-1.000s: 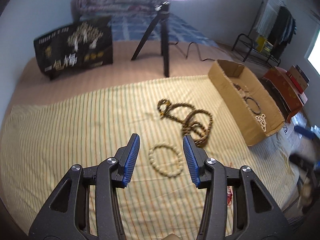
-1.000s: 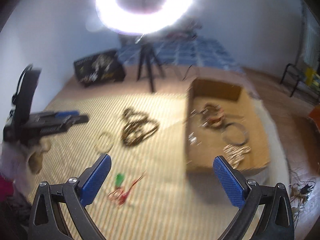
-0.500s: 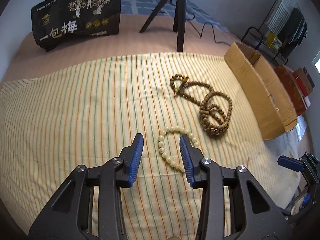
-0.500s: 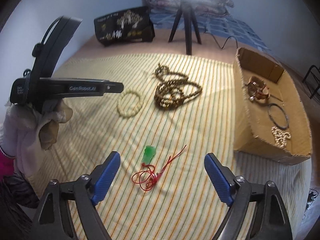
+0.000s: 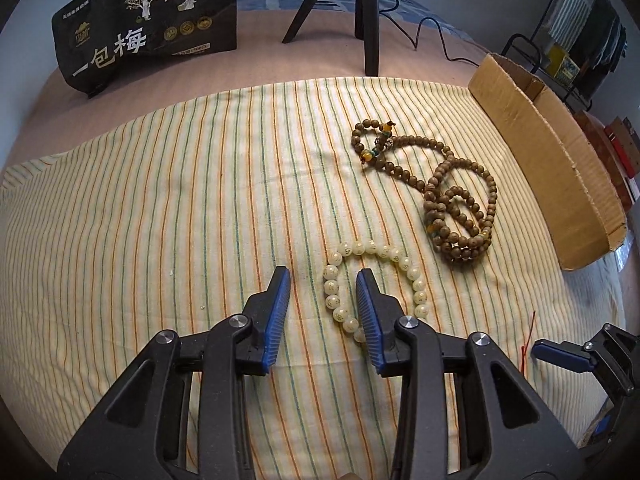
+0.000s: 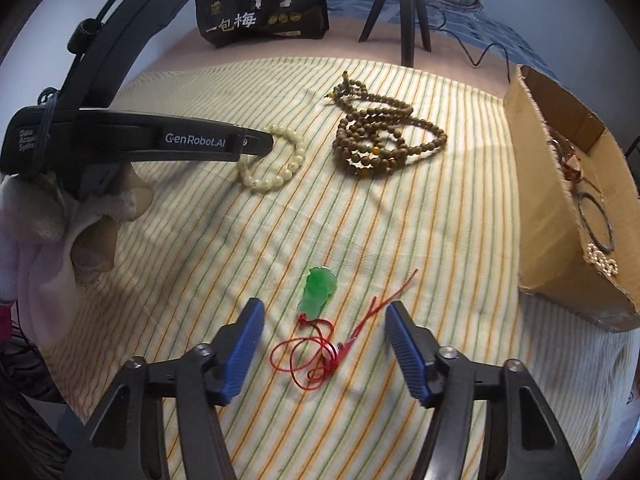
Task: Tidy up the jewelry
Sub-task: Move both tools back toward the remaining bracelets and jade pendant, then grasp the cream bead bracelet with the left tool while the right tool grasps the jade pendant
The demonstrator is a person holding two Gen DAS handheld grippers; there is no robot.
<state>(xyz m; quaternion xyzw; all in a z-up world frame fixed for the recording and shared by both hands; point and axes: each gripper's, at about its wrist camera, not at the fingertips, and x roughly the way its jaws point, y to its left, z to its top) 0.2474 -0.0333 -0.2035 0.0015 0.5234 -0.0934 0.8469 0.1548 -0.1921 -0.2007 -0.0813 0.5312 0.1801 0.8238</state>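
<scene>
The pale bead bracelet [image 5: 372, 280] lies on the striped cloth [image 5: 160, 220], its left arc between the narrowing jaws of the left hand-held gripper [image 5: 323, 284], unpinched. The right hand-held gripper [image 6: 322, 316], jaws closing but apart, straddles the green pendant [image 6: 318, 288]. The brown bead necklace [image 5: 448, 196] sits near the cardboard box [image 5: 560, 168]; bare cloth stretches left.

cloth [image 5: 160, 208]: pale yellow with thin green and orange stripes
bracelet [image 5: 376, 272]: creamy white beads
long bead string [image 5: 452, 200]: brown beads, a few amber and teal
pendant [image 6: 318, 288]: bright green on a red cord [image 6: 316, 356]
box [image 5: 560, 184]: plain tan cardboard
bag [image 5: 148, 24]: black, pale tree print, white characters
claw pads [image 6: 244, 356]: blue on black arms
</scene>
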